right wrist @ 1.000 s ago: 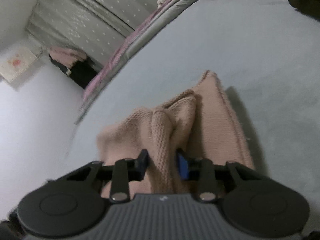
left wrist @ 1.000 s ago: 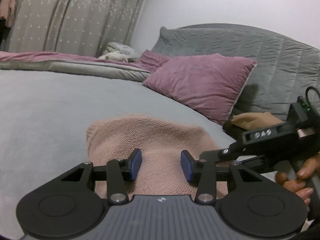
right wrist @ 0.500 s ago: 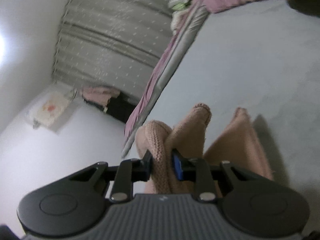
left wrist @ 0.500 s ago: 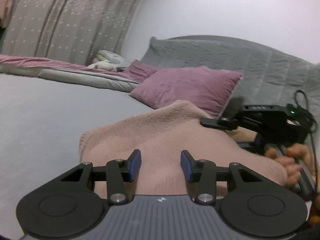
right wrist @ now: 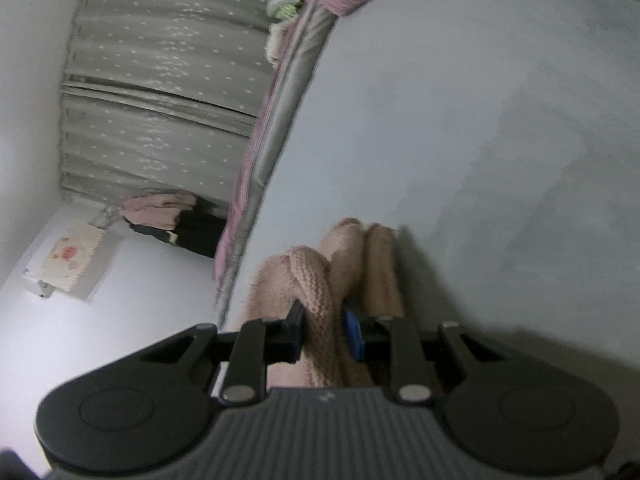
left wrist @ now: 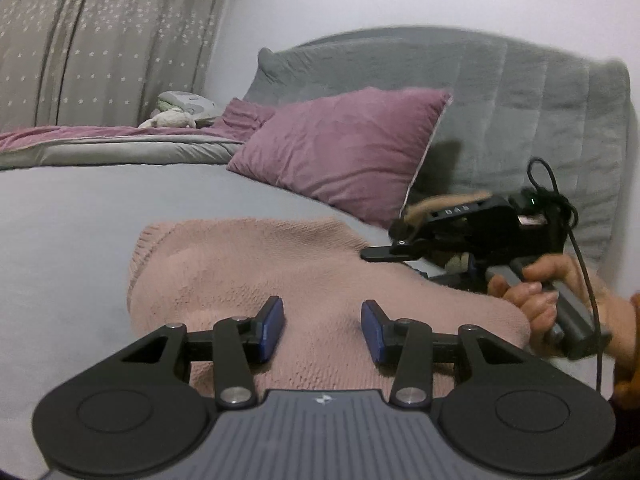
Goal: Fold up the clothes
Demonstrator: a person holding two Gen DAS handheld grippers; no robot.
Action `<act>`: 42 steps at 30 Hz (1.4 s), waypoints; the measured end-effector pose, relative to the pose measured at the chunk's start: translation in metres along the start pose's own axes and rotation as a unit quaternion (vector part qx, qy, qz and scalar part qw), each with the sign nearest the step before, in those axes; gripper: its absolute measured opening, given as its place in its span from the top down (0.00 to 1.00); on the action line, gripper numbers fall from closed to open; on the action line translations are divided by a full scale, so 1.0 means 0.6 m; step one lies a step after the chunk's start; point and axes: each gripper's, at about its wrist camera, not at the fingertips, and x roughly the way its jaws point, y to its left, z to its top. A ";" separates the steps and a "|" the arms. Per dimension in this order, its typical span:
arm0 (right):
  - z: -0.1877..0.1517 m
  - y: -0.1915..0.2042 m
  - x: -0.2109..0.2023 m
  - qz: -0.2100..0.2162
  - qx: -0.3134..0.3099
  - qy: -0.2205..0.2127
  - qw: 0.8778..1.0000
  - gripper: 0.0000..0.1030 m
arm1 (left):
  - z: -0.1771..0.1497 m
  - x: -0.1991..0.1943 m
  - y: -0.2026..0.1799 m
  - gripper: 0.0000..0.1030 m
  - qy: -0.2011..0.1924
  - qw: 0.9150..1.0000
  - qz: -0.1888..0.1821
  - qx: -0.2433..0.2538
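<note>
Gripping a bunched fold of the pink knit sweater [right wrist: 316, 300] between nearly closed jaws, the right gripper [right wrist: 324, 332] lifts it off the grey bed [right wrist: 480, 140] for folding; the left gripper [left wrist: 322, 330] hovers wide open, empty, above the sweater.

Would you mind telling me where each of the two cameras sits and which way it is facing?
Left wrist: on the left gripper, low over the bed, facing the headboard and purple pillow; its open fingers hover above the pink sweater; the right gripper and the hand holding it show at right.
Right wrist: on the right gripper, tilted, looking across the bed toward the curtain; its fingers pinch a sweater fold.
Shared: sweater, bed, curtain.
</note>
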 end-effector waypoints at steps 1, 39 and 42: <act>0.001 -0.005 0.003 -0.007 -0.001 0.003 1.000 0.80 | -0.004 0.003 -0.006 0.60 0.001 1.000 0.002 0.012; -0.181 0.201 0.082 -0.259 -0.410 -0.077 0.871 0.78 | 0.018 -0.018 -0.014 0.60 0.021 0.997 -0.023 0.072; -0.185 0.217 0.075 -0.253 -0.410 -0.078 0.873 0.68 | 0.035 -0.019 0.004 0.60 0.015 0.998 -0.009 0.057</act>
